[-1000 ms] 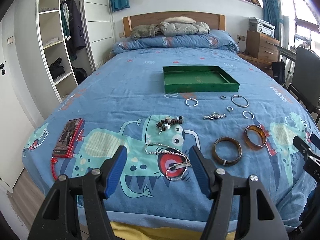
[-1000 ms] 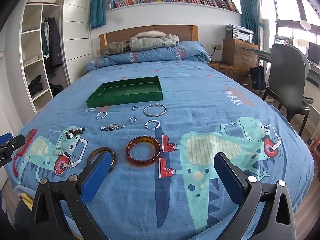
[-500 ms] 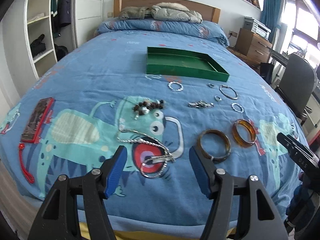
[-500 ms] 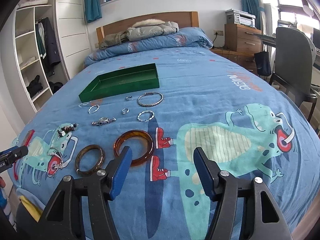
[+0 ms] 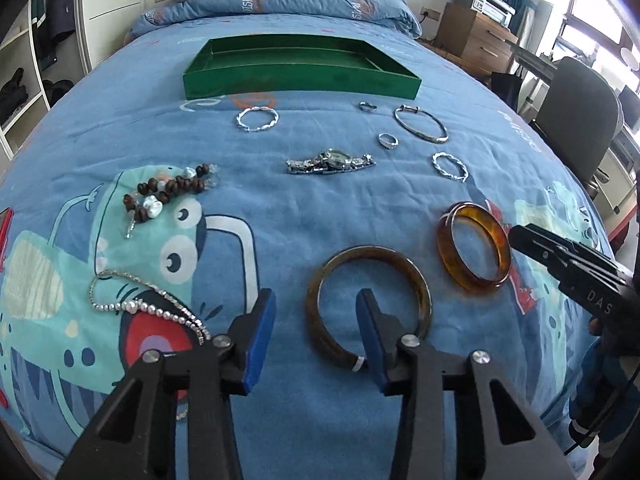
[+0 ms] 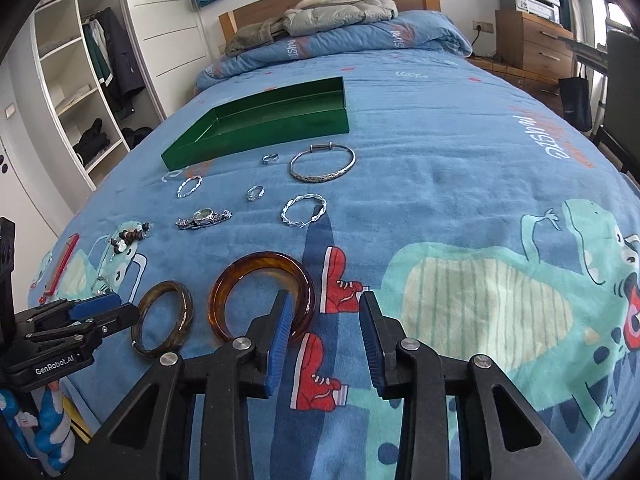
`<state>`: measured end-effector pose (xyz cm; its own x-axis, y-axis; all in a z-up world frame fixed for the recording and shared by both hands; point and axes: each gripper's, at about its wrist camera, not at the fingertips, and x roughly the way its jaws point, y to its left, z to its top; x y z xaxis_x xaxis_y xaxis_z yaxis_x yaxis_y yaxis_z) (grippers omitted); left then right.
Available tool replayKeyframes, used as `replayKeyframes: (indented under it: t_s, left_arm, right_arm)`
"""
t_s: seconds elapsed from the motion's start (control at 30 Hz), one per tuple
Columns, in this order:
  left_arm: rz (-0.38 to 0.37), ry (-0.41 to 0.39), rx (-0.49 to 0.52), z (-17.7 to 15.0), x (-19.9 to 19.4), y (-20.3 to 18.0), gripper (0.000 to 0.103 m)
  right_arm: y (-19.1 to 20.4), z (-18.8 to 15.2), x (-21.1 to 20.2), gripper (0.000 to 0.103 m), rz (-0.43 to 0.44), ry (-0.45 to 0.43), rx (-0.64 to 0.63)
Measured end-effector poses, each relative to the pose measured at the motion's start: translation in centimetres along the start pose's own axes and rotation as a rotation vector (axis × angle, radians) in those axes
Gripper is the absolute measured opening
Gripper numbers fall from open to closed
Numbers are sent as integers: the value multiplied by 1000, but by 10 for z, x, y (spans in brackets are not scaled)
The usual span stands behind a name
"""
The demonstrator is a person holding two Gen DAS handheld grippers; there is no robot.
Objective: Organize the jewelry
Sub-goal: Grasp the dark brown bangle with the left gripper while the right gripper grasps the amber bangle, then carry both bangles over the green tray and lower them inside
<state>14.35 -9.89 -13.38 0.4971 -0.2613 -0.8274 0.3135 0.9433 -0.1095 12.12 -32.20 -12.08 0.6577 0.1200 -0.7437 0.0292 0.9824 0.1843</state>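
Jewelry: dark bangle [image 5: 368,304] and amber bangle [image 5: 474,248] lie near of green tray [image 5: 300,80], on bed. L gripper [image 5: 316,320] jaws part-open astride dark bangle's near rim; R gripper [image 6: 324,332] jaws part-open, gripping nothing.

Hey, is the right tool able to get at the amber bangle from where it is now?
Probably yes. The right tool is open, with one finger already inside the amber bangle and the other outside its rim. The darker bangle lies apart to the left, so nothing blocks the way.
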Motion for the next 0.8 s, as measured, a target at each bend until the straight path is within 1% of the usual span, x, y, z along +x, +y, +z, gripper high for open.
replayKeyframes:
  t_s: [0.07, 0.13, 0.17, 0.2, 0.23, 0.27, 0.3, 0.33, 0.4, 0.5, 0.63, 0.7, 0.8]
  left_arm:
    - [11, 17, 14, 0, 9, -3, 28]
    - [20, 23, 20, 0, 16, -4, 26]
    - [27, 21, 28, 0, 18, -6, 25]
    - [33, 18, 36, 1, 19, -7, 24]
    - [40, 16, 47, 2, 21, -9, 21]
    - [47, 12, 57, 3, 23, -10, 16]
    - [52, 10, 61, 4, 24, -11, 12]
    - [51, 9, 61, 6, 25, -11, 10]
    - [57, 0, 66, 9, 25, -12, 8]
    - [80, -17, 76, 10, 22, -16, 8]
    - [109, -65, 86, 17, 5, -19, 8]
    - [114, -96, 85, 26, -6, -20, 8]
    - [117, -152, 71, 46, -23, -17, 8]
  right_arm:
    - [4, 3, 12, 34, 3, 26, -31]
    - [10, 3, 23, 27, -4, 53, -68]
    - [13, 2, 28, 26, -9, 63, -85]
    - [15, 1, 31, 25, -18, 64, -102]
    - [18, 1, 33, 25, -29, 64, -122]
    - [21, 0, 35, 24, -39, 59, -141]
    - [21, 0, 37, 22, -45, 55, -155]
    - [21, 0, 37, 18, -47, 49, -165]
    - [19, 2, 37, 12, -51, 41, -171]
    - [17, 4, 32, 11, -50, 26, -174]
    - [12, 6, 10, 10, -59, -29, -157]
    - [10, 11, -4, 10, -68, -67, -147]
    - [9, 27, -25, 10, -77, -133, -138]
